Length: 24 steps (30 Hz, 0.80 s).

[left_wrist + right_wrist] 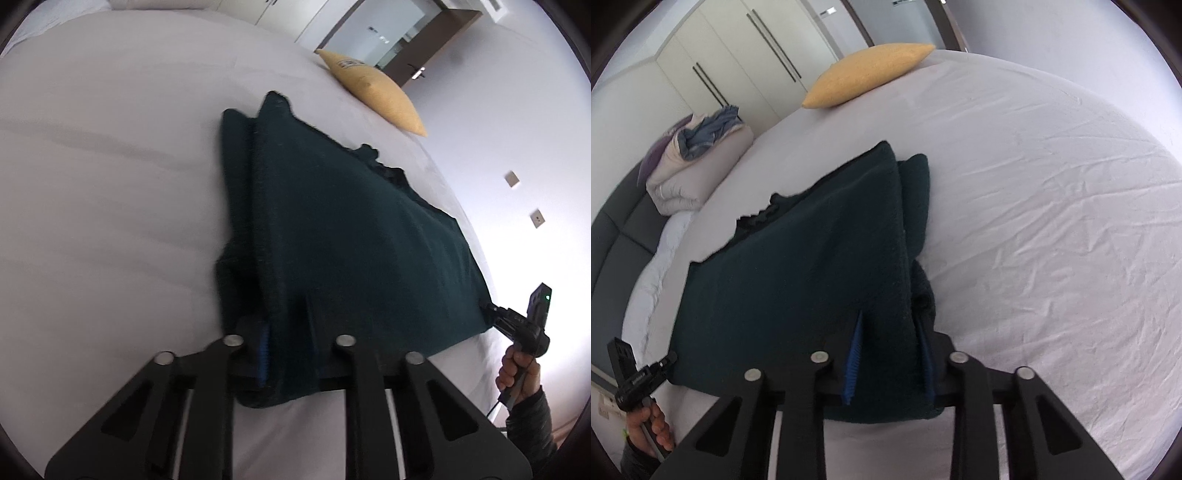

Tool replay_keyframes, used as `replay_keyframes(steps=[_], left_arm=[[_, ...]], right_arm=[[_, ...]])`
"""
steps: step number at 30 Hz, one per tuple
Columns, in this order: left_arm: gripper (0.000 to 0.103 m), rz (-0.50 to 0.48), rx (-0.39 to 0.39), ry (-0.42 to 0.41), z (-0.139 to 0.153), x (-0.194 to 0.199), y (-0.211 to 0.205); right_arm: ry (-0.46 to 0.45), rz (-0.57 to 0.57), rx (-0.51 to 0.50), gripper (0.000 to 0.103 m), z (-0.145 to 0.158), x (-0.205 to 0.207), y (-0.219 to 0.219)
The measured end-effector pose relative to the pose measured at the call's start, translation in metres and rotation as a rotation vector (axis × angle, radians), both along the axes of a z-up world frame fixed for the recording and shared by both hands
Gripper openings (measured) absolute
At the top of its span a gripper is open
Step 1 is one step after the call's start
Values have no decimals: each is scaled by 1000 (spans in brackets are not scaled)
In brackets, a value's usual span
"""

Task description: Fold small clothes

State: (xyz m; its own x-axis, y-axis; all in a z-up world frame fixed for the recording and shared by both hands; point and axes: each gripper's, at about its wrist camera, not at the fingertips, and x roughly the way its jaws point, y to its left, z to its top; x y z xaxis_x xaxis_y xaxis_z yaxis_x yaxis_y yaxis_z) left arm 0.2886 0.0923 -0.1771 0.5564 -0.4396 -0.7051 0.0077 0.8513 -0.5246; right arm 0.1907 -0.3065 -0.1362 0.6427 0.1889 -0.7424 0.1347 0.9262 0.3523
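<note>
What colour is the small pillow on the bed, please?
Mustard yellow pillow, clearest in the right wrist view.

White bed sheet (1052,221), wrinkled, filling most of both views. Yellow pillow (868,74) at 12 o'clock near far bed edge. Folded duvet pile (698,166) at 10 o'clock against dark padded headboard (617,236). Cream wardrobe doors (738,62) with long dark handles behind. Pale wall with two switch plates (512,179) at 3 o'clock. Dark-framed door (424,48) at 1 o'clock.

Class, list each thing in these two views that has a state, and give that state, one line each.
Garment: dark green, partly folded, near edge lifted off the bed.
Left gripper: shut on garment.
Right gripper: shut on garment.
Yellow pillow: lying on the bed's far side.
Duvet: bundled at the headboard.
Wardrobe: doors closed.
</note>
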Motion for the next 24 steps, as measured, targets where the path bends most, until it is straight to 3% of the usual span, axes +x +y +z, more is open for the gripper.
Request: replay_keyframes(steps=[8,12,24], left_arm=[[4,22,-57,12,-7,-4,14],[4,37,-97,19,-9,-14,22],[4,46,-114,24,-19,-16,23]], right_arm=[[25,5,29,9,-4,2,-5],[14,3,28,8,3,-5,-2],[28,-14,56,8,-12,-7,-10]])
